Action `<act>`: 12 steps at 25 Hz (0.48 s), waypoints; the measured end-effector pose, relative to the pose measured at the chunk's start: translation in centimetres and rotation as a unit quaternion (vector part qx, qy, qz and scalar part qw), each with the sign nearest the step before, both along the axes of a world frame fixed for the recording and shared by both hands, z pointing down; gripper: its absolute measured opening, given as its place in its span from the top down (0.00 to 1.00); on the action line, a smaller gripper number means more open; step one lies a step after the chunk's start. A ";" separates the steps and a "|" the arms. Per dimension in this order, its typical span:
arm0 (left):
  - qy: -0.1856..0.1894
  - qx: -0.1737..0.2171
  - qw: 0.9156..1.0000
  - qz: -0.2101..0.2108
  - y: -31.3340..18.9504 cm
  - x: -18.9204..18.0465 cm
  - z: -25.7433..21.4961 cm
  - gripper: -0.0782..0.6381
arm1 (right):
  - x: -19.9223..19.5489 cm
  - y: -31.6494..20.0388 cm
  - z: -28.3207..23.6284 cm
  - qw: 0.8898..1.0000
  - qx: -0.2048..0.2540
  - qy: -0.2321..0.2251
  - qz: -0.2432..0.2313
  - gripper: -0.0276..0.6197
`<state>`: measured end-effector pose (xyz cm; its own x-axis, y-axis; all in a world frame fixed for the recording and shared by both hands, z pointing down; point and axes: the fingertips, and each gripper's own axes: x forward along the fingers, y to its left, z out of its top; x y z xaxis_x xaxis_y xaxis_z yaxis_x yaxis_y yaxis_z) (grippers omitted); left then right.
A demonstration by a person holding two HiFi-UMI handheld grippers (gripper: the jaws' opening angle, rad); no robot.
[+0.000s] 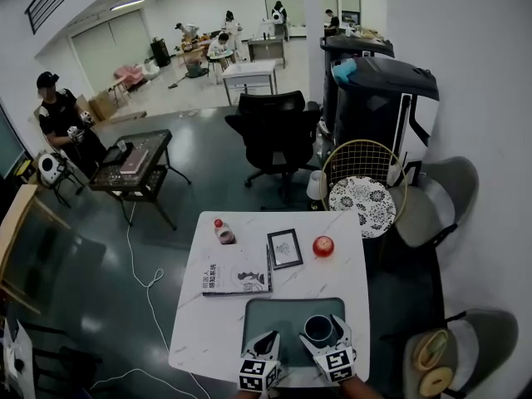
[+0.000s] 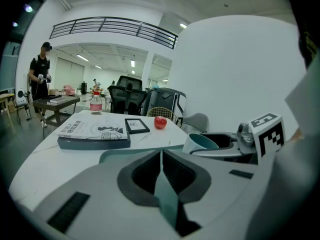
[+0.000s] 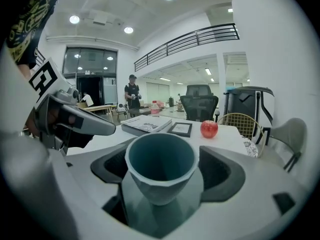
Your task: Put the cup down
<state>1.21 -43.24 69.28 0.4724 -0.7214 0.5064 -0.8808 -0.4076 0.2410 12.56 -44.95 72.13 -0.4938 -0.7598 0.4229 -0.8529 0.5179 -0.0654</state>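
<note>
Cup (image 3: pixel 160 156), low middle, seems down. Right gripper (image 3: pixel 166 170) is spread wide: back out straight. Left gripper (image 2: pixel 161 159) is pressed together.

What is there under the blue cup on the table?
The cup stands on a teal mat on the white table. What lies directly beneath its base is hidden.

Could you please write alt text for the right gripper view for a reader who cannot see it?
A teal cup stands upright on a teal mat between the open jaws of the right tool. Behind it on the white table lie a red apple, a framed picture and a book.
</note>
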 end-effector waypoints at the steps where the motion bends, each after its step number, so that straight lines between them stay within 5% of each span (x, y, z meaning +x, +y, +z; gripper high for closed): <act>1: 0.001 0.004 1.000 0.000 0.2 -0.1 -0.3 0.86 | 0.0 0.2 -0.7 1.000 0.005 0.002 0.002 0.32; 12: 0.013 0.036 0.999 -0.010 3.3 -1.4 -3.5 0.86 | 0.7 3.4 -4.9 0.999 0.030 0.002 0.024 0.32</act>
<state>-0.16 -39.90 65.75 0.4689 -0.7649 0.4418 -0.8833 -0.4061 0.2343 13.31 -41.55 67.26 -0.4548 -0.8068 0.3770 -0.8769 0.4796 -0.0317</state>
